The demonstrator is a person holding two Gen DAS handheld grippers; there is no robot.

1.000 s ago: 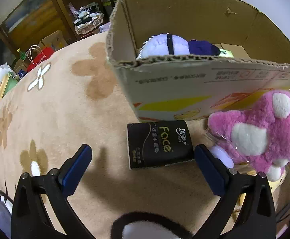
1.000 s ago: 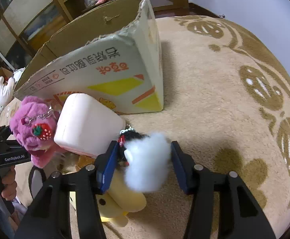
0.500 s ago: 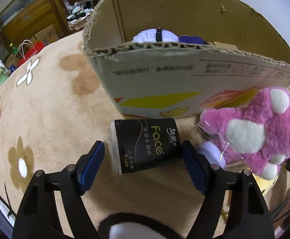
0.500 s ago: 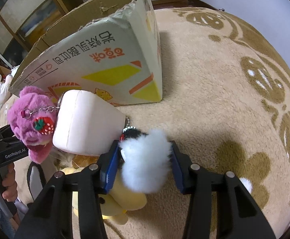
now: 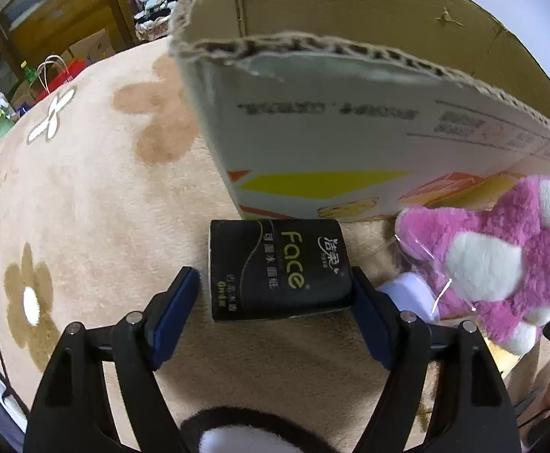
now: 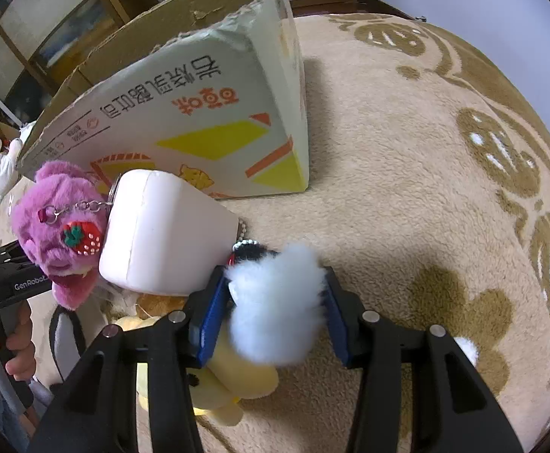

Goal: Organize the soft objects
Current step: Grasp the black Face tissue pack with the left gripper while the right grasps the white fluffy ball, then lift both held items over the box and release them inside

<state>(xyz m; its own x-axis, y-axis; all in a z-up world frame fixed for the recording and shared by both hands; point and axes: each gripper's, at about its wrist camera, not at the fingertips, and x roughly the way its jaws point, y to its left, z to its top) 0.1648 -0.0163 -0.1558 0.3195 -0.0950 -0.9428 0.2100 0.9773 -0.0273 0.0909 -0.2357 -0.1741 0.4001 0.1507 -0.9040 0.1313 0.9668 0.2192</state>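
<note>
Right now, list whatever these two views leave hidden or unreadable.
- Inside of the cardboard box: left wrist view, its near wall blocks it.
- Yellow plush: right wrist view, mostly under the right gripper and the white fluffy toy.
- Pink plush: left wrist view, cut off at the right edge.
- Small print on the black tissue pack: too small.

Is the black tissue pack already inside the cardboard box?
No, the black tissue pack lies on the carpet outside the cardboard box, between the left gripper fingers.

Tissue pack (image 5: 278, 268) before box (image 5: 350, 132), plush (image 5: 501, 264) right
</note>
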